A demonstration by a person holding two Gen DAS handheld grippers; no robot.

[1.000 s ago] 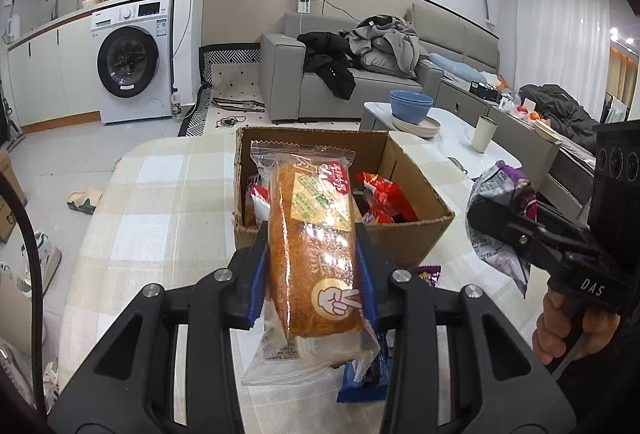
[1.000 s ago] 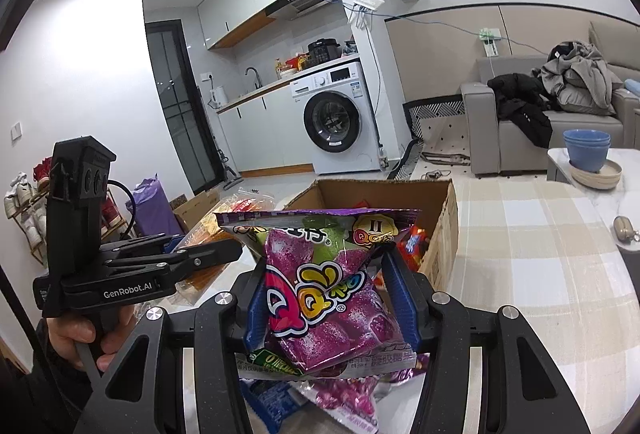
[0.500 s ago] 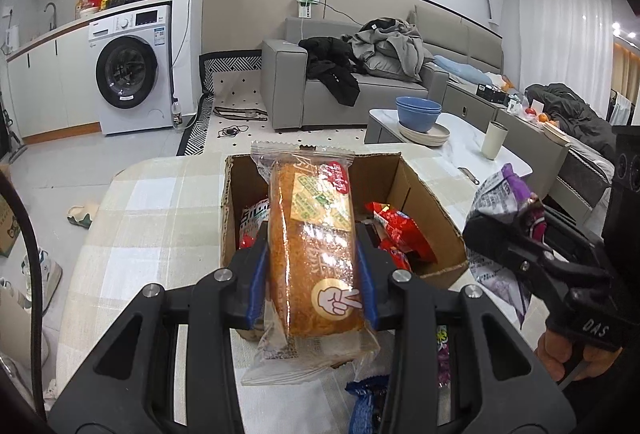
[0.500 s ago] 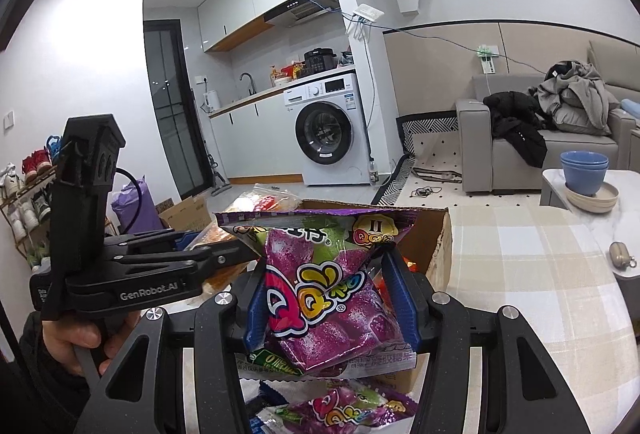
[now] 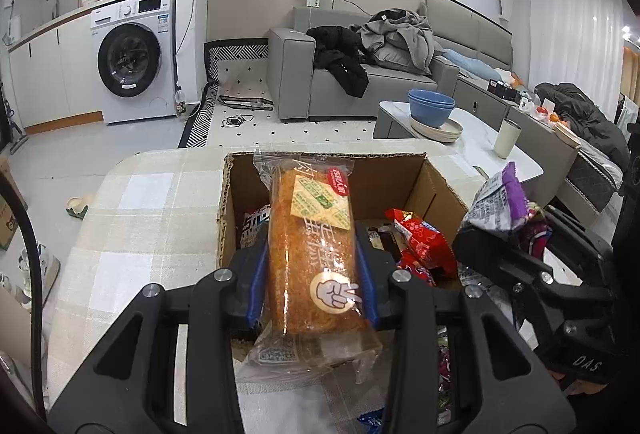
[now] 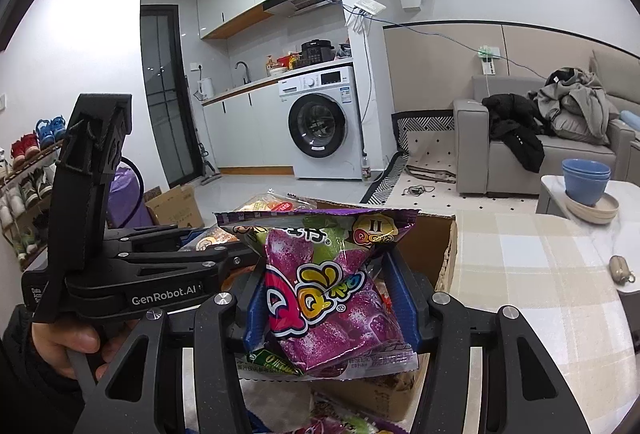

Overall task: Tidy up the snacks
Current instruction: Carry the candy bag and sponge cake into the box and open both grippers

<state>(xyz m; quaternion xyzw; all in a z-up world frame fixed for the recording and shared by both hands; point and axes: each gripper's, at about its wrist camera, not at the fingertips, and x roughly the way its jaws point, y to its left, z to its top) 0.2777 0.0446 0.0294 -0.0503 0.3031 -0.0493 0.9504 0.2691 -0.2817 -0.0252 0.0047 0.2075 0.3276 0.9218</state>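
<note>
Two grippers, each clamped on a snack. Left gripper (image 5: 312, 286), lower centre of the left wrist view: blue pads pressed against both sides of a bread roll packet (image 5: 314, 258), orange-brown crust under clear wrap, held lengthwise and reaching up over the near wall of the cardboard box (image 5: 448, 190). Inside the box, right of centre: a red snack bag (image 5: 424, 242) among other packets. Box on a checked tablecloth (image 5: 132, 226). Right gripper (image 6: 328, 302), lower centre of the right wrist view: closed on a purple gummy bag (image 6: 320, 294), top edge fanned out wide in front of the box's brown wall (image 6: 434, 246). More purple wrappers (image 6: 332, 422) at the bottom edge, below the held bag. Left of that frame: a hand (image 6: 68, 342) around the other gripper's handle.
</note>
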